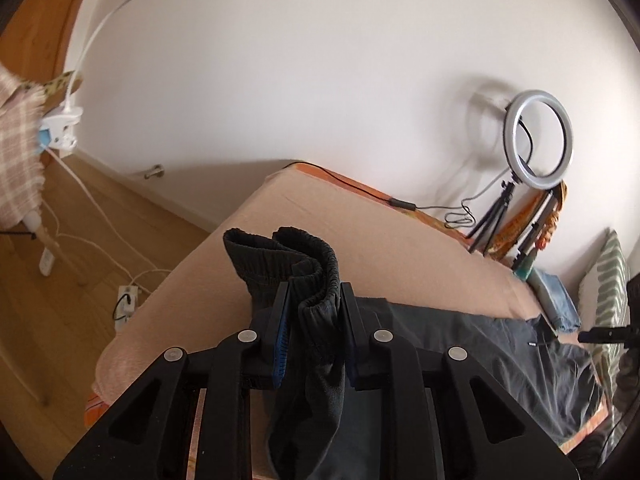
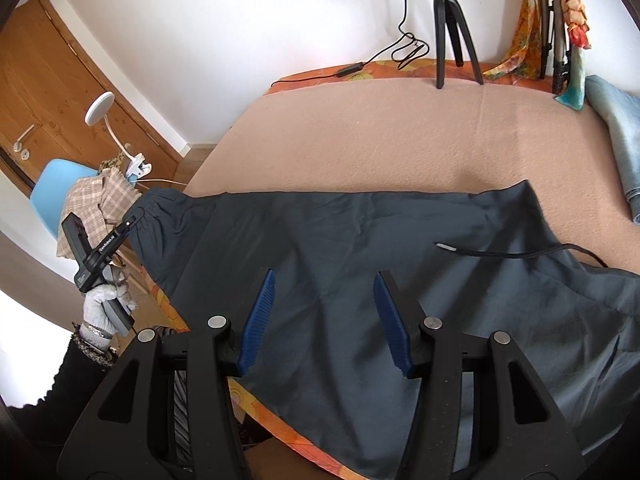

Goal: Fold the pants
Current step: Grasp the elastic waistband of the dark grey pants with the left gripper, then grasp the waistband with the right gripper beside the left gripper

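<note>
Centre of the left view, my left gripper (image 1: 314,300) clamps the pants (image 1: 308,276) cuff; right gripper (image 2: 324,320) hovers wide open, empty. Next I carry the cuff across.

pants (image 2: 360,248) on bed (image 2: 400,136), tripod (image 2: 452,20) behind

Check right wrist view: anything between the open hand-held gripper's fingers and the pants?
Nothing. In the right wrist view the right hand-held gripper hangs open directly over the dark pants; only that cloth shows between its blue pads.
</note>
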The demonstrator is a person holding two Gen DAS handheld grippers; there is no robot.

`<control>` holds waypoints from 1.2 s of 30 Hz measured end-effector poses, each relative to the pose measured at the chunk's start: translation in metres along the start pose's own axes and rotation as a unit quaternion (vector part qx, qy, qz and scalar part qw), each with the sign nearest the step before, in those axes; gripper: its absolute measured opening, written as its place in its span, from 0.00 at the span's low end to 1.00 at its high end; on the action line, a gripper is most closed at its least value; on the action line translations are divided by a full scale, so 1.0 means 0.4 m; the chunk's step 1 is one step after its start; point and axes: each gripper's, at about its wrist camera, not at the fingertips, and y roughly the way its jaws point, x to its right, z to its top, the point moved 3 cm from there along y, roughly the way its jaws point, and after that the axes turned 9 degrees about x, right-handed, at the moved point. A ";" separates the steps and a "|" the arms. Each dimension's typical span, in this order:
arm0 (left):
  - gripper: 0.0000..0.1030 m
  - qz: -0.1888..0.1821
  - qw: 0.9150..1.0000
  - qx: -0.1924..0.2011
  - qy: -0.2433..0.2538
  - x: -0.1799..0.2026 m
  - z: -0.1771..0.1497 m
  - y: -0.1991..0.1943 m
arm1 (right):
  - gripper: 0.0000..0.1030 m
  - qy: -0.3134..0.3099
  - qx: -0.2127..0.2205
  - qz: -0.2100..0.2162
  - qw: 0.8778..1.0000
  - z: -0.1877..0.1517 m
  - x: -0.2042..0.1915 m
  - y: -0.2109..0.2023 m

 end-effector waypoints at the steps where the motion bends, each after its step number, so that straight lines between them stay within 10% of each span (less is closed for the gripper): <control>1: 0.19 -0.012 1.000 -0.007 0.016 0.031 -0.005 0.007 | 0.53 0.004 -0.005 0.010 1.000 -0.002 -0.011 0.014; 6: 0.19 -0.074 0.991 -0.054 0.102 0.205 -0.057 0.043 | 0.53 0.031 -0.027 0.064 0.997 -0.007 -0.062 0.102; 11: 0.19 -0.102 0.963 -0.089 0.232 0.348 -0.106 0.065 | 0.53 0.098 -0.053 0.112 0.987 -0.019 -0.079 0.210; 27: 0.24 -0.200 0.922 -0.213 0.254 0.487 -0.211 0.081 | 0.61 0.315 -0.084 0.213 0.921 -0.077 -0.045 0.410; 30: 0.28 -0.208 0.907 -0.238 0.280 0.504 -0.261 0.064 | 0.61 0.313 -0.088 0.207 0.923 -0.092 -0.040 0.417; 36: 0.37 -0.223 0.903 -0.253 0.267 0.484 -0.244 0.023 | 0.61 0.292 -0.093 0.190 0.933 -0.110 -0.060 0.403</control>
